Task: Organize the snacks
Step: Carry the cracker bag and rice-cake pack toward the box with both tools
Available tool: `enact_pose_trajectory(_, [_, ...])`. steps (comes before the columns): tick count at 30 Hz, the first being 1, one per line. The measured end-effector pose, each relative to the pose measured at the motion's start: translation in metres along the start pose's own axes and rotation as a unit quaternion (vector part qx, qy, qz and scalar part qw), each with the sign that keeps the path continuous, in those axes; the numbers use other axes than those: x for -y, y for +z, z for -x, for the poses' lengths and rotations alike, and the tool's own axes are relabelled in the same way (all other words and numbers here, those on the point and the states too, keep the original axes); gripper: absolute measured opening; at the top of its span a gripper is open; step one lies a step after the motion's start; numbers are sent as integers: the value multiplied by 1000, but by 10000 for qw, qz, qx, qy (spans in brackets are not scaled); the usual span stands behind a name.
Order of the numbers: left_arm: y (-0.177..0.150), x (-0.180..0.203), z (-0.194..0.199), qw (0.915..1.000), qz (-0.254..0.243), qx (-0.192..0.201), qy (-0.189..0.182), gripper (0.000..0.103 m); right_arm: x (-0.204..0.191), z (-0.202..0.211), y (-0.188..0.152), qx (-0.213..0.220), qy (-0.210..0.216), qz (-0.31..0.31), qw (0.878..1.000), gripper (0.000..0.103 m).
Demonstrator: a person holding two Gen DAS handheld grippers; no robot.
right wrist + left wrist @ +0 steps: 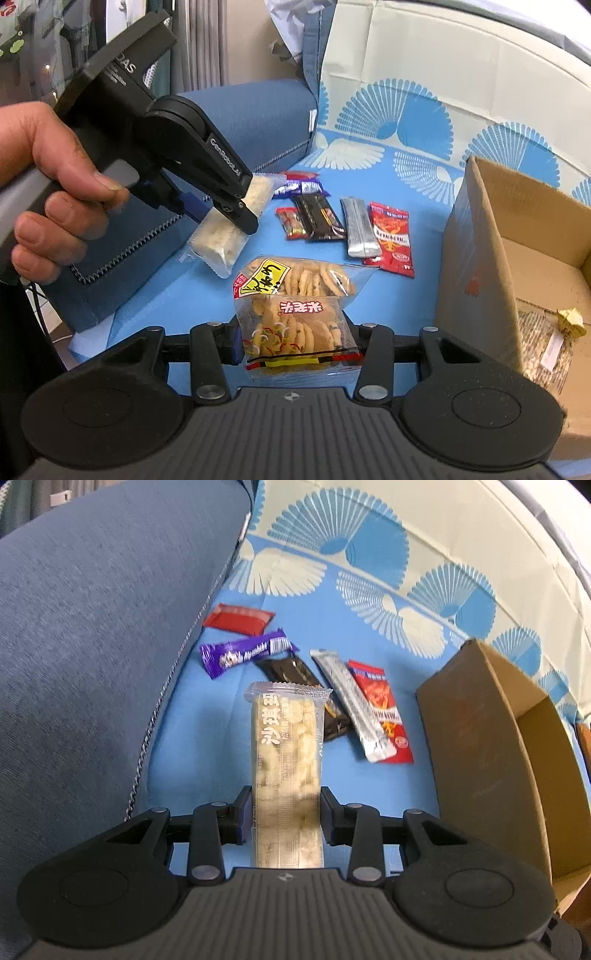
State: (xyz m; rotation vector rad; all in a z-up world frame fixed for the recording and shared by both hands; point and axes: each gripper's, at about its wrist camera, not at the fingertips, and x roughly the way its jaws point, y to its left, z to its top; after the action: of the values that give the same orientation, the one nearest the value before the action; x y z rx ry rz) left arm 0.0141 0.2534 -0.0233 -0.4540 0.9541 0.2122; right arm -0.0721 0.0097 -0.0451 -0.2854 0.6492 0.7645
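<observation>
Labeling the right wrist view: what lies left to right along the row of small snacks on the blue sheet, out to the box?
purple bar → small red packet → black bar → silver stick → red packet → cardboard box

Matt brown cardboard box [491,229]; beside it glossy plastic snack wrappers [373,705] on woven cloth cover [369,782].

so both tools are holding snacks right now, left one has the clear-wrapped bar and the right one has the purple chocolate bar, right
Not quite. The right tool holds the clear bag of round crackers, as the right wrist view shows. The purple chocolate bar lies on the blue cloth with the other snacks. The left tool does hold the clear-wrapped bar.
</observation>
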Motion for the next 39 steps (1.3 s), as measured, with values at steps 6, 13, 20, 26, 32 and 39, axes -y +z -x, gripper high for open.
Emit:
enact_pose_trajectory(6, [6, -2, 9, 9994, 173, 307, -68, 40, -4, 10, 11, 241, 52, 111, 9996, 47])
enact_pose_trajectory(13, [10, 4, 16, 9976, 264, 617, -188, 40, 18, 35, 34, 745, -160, 129, 9970, 47])
enact_pose_trajectory(20, [13, 17, 19, 9962, 183, 775, -343, 40, 87, 64, 74, 1175, -448, -420, 9912, 47])
enact_pose_trajectory(26, [16, 31, 26, 9938, 71, 1017, -439, 40, 145, 66, 62, 1259, -838, -1025, 9832, 47])
enact_pose_trajectory(32, [18, 55, 31, 9884, -57, 1363, -667, 40, 189, 78, 46, 1250, -928, -1838, 9706, 47])
enact_pose_trajectory(39, [18, 102, 30, 9769, -316, 1697, -1260, 40, 215, 97, 28, 1182, -1347, -2053, 9621, 47])
